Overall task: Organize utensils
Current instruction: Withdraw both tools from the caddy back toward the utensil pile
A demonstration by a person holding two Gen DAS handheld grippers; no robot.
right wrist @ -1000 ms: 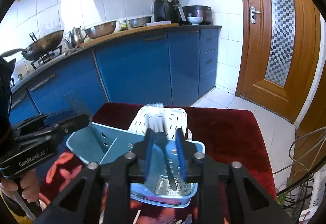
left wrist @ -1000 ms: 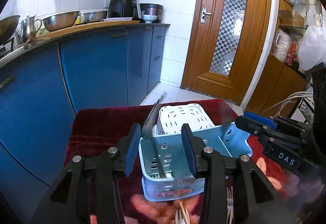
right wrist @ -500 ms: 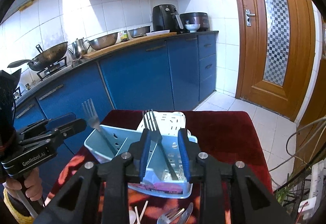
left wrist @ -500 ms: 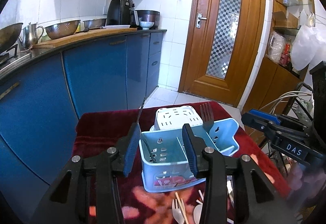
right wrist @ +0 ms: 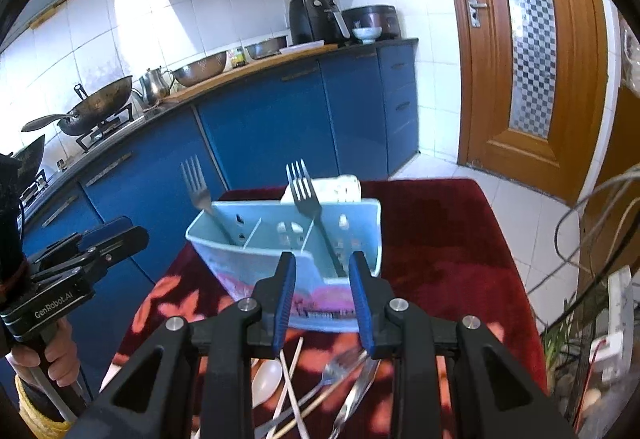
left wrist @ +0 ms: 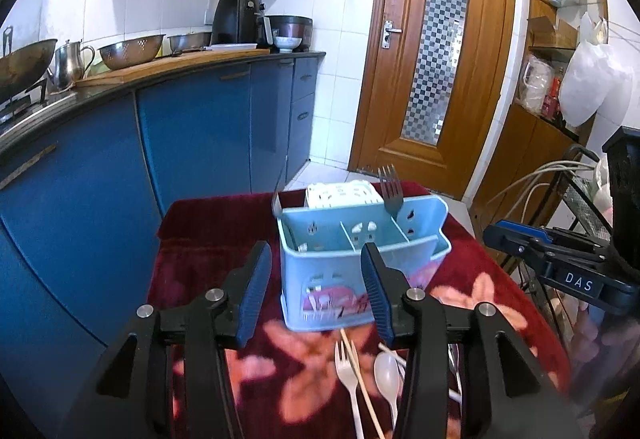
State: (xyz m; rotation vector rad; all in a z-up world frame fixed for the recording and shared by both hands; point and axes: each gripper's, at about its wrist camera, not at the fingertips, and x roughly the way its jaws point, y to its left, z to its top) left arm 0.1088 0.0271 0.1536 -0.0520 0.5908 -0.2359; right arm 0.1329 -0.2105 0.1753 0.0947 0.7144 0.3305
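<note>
The blue caddy (right wrist: 288, 263) walls hide the lower handles of both forks (right wrist: 310, 207). A white basket (left wrist: 340, 195) behind it shows only its top. Loose cutlery (right wrist: 304, 391) on the tabletop runs off the bottom edge and under the gripper bodies; one blurred piece is perhaps a knife (right wrist: 360, 395).

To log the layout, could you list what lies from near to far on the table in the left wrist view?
White plastic fork → blue caddy → metal fork standing in the caddy's far right compartment → white basket.
</note>
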